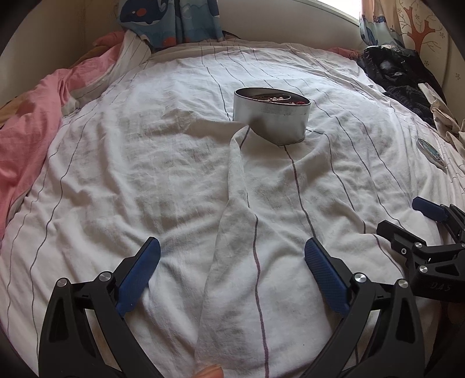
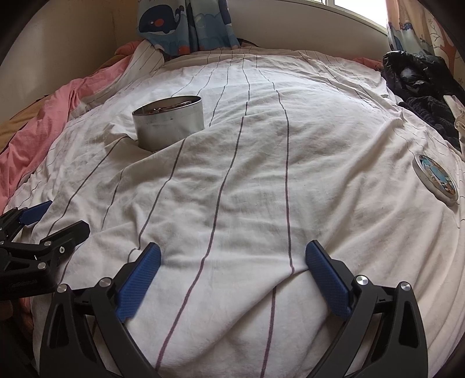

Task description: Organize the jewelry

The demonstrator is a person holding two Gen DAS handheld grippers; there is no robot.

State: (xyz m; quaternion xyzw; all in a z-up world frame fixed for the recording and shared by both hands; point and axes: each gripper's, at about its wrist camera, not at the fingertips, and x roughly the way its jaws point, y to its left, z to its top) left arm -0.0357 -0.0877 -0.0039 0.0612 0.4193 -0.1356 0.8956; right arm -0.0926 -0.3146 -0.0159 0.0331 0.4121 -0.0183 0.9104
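Observation:
A round silver tin (image 1: 271,116) stands open on the white striped bedsheet (image 1: 174,174), with beads and red jewelry showing inside. It also shows in the right wrist view (image 2: 168,122), far left. Its round lid (image 2: 435,179) with a blue picture lies flat on the sheet at the right, and shows in the left wrist view (image 1: 431,151) too. My left gripper (image 1: 232,256) is open and empty, low over the sheet, well short of the tin. My right gripper (image 2: 233,258) is open and empty, beside the left one.
A pink blanket (image 1: 26,139) is bunched at the left. Black bag and dark clothes (image 2: 418,84) lie at the far right. A whale-print curtain (image 2: 180,23) hangs behind the bed. A sheet fold (image 1: 238,203) runs from the tin toward me.

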